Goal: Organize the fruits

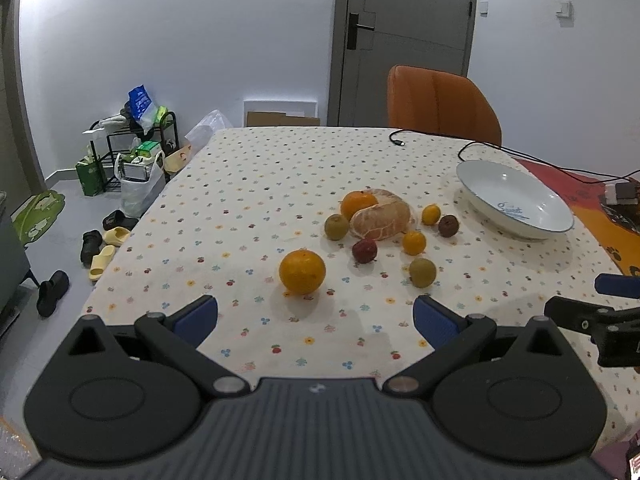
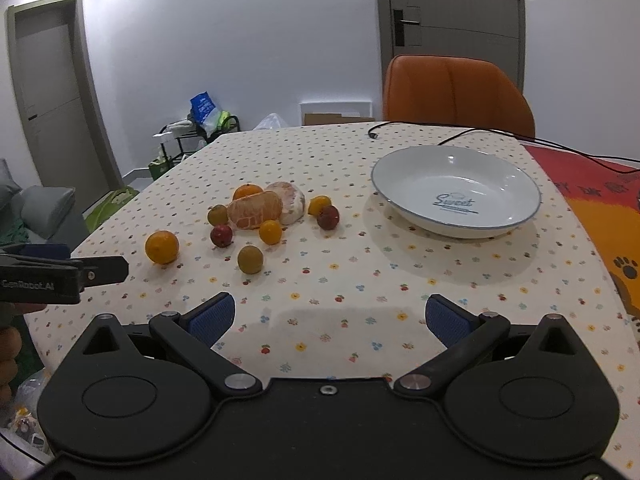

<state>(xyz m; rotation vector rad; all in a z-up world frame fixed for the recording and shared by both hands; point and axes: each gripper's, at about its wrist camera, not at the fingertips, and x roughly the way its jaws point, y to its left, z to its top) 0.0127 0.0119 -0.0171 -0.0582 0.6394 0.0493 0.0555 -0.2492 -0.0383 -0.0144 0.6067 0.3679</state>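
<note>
Fruits: a loose cluster mid-tabletop, none in the plate.
- Peeled citrus (image 2: 256, 210), a second peeled piece just behind it; orange (image 2: 248, 191) touching at the back.
- Large orange (image 1: 302, 272) apart from the cluster, nearest the left claw.
- Two small orange fruits (image 2: 271, 232) and (image 2: 319, 205); two red ones (image 2: 221, 236) and (image 2: 328, 217); two green ones (image 2: 250, 259) and (image 2: 218, 214).

Plate (image 2: 516, 216): white, blue rim, "Sweet" printed inside; right of the cluster, well apart.

Left claw (image 1: 316, 316): spread wide, holding nothing, over the near tabletop before the large orange.
Right claw (image 2: 330, 318): spread wide, holding nothing, facing the gap between fruits and plate.

Tabletop (image 2: 360, 280): flower-dotted cloth. Black cable (image 2: 460, 133) along the far edge; orange chair (image 2: 452, 92) behind.
</note>
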